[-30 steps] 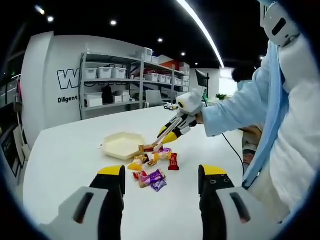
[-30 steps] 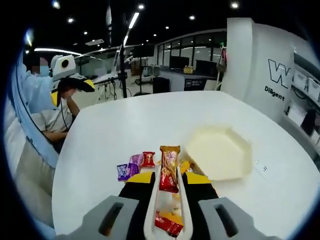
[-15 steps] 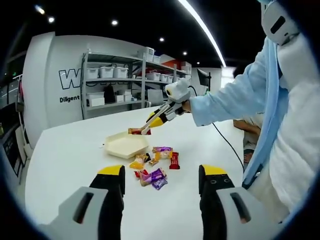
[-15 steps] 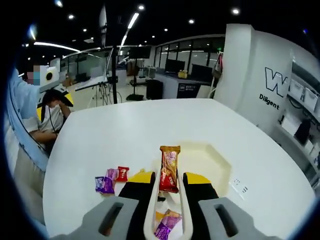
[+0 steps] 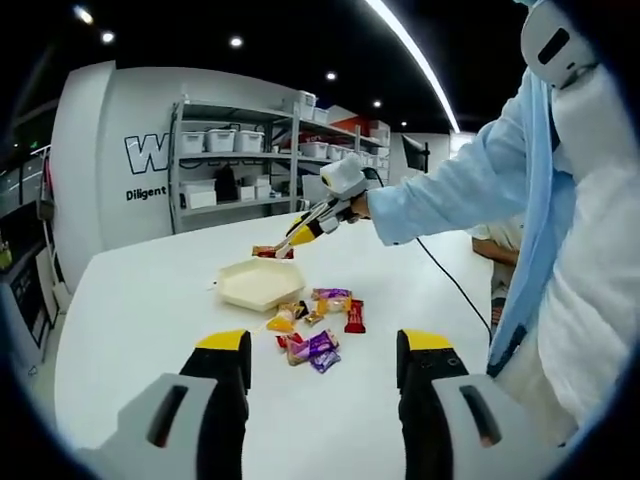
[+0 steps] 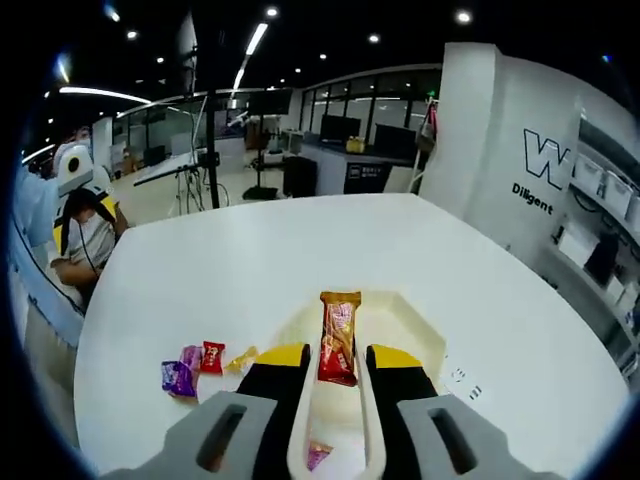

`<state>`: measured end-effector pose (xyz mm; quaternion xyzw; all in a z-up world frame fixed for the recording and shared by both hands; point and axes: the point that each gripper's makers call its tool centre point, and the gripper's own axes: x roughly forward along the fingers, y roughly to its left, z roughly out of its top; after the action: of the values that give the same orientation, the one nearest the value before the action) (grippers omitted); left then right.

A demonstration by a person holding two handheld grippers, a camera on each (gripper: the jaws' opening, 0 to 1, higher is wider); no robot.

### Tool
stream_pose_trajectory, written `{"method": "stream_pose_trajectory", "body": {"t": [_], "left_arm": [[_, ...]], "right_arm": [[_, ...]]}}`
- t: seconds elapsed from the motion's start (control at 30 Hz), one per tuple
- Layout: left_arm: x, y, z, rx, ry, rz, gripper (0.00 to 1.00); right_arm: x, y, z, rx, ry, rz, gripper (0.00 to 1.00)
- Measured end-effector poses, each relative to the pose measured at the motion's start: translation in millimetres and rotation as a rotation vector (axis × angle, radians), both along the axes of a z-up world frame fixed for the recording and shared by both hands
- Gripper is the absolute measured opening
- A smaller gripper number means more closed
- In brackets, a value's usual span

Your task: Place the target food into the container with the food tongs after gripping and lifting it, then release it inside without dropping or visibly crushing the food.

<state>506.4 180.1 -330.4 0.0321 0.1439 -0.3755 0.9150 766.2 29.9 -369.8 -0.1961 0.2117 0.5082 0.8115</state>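
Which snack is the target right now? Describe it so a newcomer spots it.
On the white table, find the pale hexagonal container. Above it, the white tongs in the right gripper pinch a long red-and-orange wrapped bar. Every other snack lies loose on the table; this one is airborne.

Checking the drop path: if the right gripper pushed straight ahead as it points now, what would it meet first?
Probably the cream container: the right gripper, tongs clamping the wrapped snack, aims into it. Depth is unclear; beyond lies bare table.

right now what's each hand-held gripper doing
Left hand-held gripper: open, holding nothing.
Right hand-held gripper: shut on the food tongs, which grip a wrapped snack bar over the container.
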Motion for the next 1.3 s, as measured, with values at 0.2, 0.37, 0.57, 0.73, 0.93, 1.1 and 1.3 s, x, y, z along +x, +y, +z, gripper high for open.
{"method": "stream_pose_trajectory", "body": {"t": [0.2,0.37,0.57,0.73,0.93,1.1,1.3], "left_arm": [[2.2,1,-1.2,0.000,0.002,0.002,0.56],[4.5,2,-0.1,-0.006,-0.001,0.004,0.56],[5.7,1,0.8,-0.008,-0.005,-0.003,0.56],[4.8,-2,1.5,-0.008,-0.007,-0.011,0.56],[3.4,-5,2.4,-0.008,-0.011,-0.019,0.56],[1.7,-8,2.7,-0.009,-0.014,-0.028,0.56],[-1.8,-14,3.2,-0.012,-0.015,-0.041,0.56]], "right_arm": [[2,3,-7.7,-0.015,0.006,0.022,0.17],[1,2,-8.2,-0.022,-0.006,0.027,0.17],[-3,1,-5.6,-0.023,-0.009,0.027,0.17],[-13,0,-6.4,-0.024,-0.007,0.034,0.17],[-37,1,-13.1,-0.030,0.001,0.052,0.17],[-57,0,-19.6,-0.028,0.017,0.052,0.17],[-71,-3,-24.8,-0.029,0.035,0.052,0.17]]}}
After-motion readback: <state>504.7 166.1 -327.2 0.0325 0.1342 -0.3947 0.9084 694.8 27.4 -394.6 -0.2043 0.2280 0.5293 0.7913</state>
